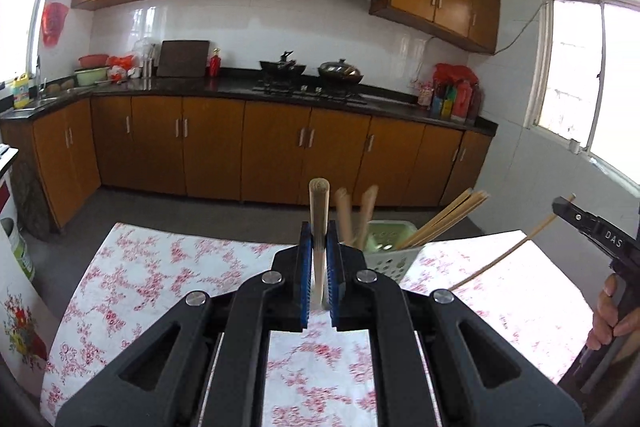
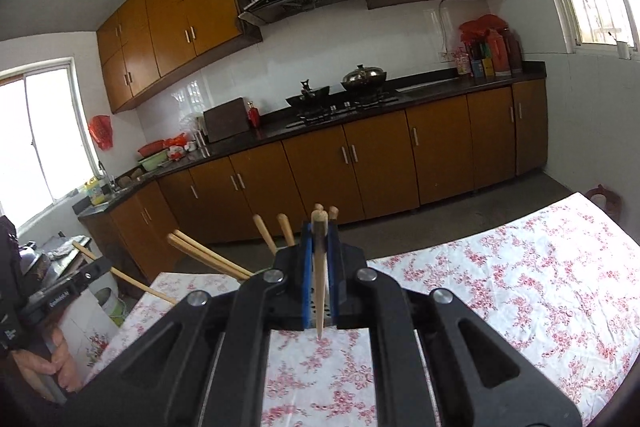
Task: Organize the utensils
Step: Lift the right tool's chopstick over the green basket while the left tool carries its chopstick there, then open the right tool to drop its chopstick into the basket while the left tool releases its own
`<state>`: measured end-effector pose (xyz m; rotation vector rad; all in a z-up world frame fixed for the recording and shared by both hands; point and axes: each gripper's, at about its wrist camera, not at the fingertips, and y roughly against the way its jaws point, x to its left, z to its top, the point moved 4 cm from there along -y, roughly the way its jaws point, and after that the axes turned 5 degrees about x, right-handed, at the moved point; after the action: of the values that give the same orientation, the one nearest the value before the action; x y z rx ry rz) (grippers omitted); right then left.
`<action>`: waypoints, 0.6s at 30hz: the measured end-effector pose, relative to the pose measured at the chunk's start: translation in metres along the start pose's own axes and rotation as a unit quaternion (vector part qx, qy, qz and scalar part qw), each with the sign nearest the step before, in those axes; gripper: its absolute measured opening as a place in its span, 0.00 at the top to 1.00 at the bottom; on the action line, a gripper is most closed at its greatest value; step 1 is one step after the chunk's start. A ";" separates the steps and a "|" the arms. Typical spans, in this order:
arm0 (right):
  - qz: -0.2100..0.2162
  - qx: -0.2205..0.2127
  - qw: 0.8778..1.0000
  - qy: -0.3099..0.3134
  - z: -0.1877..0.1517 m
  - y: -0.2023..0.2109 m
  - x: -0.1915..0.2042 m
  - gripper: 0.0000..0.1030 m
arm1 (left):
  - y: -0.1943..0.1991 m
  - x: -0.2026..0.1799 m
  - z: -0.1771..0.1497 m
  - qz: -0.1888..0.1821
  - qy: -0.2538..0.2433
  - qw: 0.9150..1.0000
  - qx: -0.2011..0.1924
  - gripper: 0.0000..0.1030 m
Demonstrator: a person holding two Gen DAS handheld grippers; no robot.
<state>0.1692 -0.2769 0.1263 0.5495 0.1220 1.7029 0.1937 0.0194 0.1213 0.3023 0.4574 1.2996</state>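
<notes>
My left gripper (image 1: 319,241) is shut on a wooden chopstick (image 1: 319,211) that stands nearly upright between its blue pads, above the floral tablecloth (image 1: 160,267). Just behind it sits a pale green perforated basket (image 1: 394,255) holding several chopsticks (image 1: 448,219) and wooden handles (image 1: 352,211). My right gripper (image 2: 320,241) is shut on another chopstick (image 2: 320,287), its thin tip pointing down at the cloth (image 2: 500,267). The right gripper (image 1: 562,207) also shows at the right edge of the left wrist view, with its chopstick (image 1: 508,253). The basket is hidden in the right wrist view.
The table's far edge (image 1: 200,237) drops to a grey floor (image 1: 160,207) before brown cabinets (image 1: 280,155) and a dark counter with woks (image 1: 340,71). A hand (image 1: 612,311) grips the right tool. A flower-printed white surface (image 1: 24,315) stands to the left.
</notes>
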 end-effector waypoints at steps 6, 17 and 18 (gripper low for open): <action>0.049 -0.051 0.997 0.014 0.041 0.029 0.036 0.92 | 0.011 -0.030 0.035 -0.023 0.000 0.999 -0.039 0.93; 0.013 -0.084 0.996 0.039 0.075 -0.006 0.056 0.93 | -0.025 -0.055 0.063 0.002 0.005 0.997 -0.074 0.93; 0.010 -0.074 0.996 0.038 0.074 -0.015 0.054 0.92 | -0.031 -0.054 0.060 0.002 0.006 0.998 -0.070 0.93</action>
<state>0.2082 -0.2386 0.2010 0.3768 0.0431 1.7371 0.2381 -0.0381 0.1677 0.1782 0.3747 1.3318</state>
